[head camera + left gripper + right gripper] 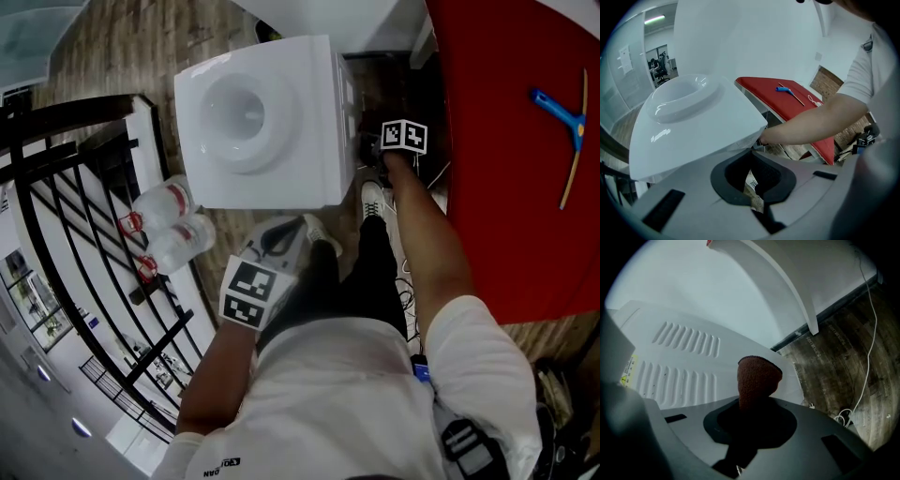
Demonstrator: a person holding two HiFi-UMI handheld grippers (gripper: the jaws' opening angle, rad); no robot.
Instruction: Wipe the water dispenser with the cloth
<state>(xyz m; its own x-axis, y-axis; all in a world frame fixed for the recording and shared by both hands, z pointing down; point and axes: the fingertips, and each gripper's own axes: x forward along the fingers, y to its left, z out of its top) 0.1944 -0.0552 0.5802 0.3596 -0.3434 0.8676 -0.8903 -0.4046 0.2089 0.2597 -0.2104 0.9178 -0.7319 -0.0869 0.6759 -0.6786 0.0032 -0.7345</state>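
Right gripper [752, 416] jaws clamp the brown cloth [757, 378] at the water dispenser's [267, 122] vented rear. Left gripper [281, 239] jaws closed, empty. Bottles [169, 225] and railing [66, 197] alongside.

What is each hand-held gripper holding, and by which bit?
The right hand-held gripper pinches the brown cloth by its lower end; the top pokes out free. The left hand-held gripper holds nothing.

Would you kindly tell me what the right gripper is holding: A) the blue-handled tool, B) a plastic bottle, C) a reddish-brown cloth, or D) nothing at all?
C: in the right gripper view, the right gripper has its jaws closed on a reddish-brown cloth, which sticks up close to the vented panel of the white water dispenser.
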